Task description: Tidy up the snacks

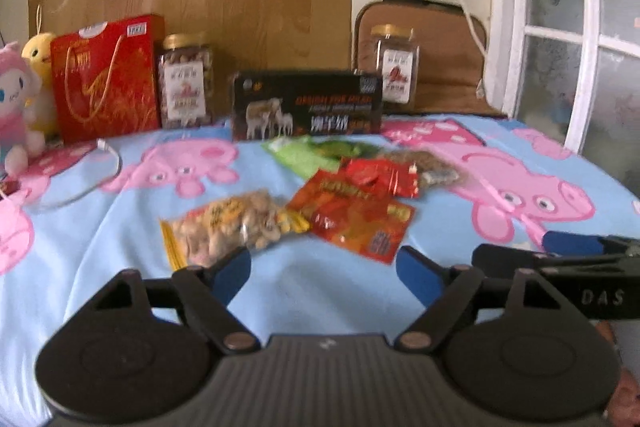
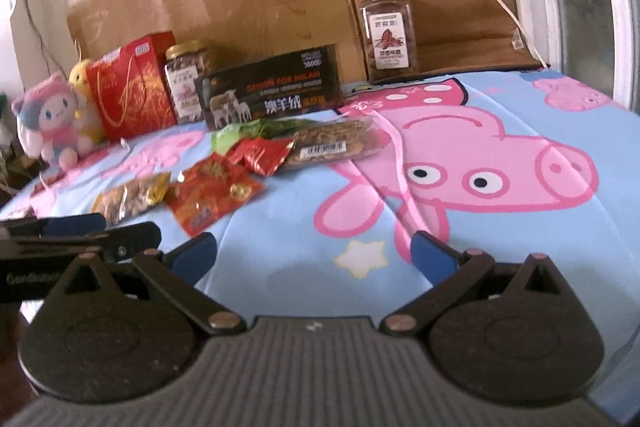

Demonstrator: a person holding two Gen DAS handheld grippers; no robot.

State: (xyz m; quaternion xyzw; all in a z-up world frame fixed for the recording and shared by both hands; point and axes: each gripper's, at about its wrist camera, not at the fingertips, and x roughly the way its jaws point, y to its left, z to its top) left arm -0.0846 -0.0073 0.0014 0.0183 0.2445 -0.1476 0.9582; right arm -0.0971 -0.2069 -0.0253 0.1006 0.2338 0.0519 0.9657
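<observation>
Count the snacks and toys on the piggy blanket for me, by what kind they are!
Soft snack packets: 5, the nut bag, orange packet, red packet, green packet, brown packet
Jars: 2
Boxes: 2, red and black
Plush toys: 2
Total: 11

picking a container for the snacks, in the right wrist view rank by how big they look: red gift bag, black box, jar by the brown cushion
1. black box, widest
2. red gift bag, slightly smaller in area, so this ranking is unsure
3. jar by the brown cushion, smallest, though it stands farther back, which shrinks it
</observation>
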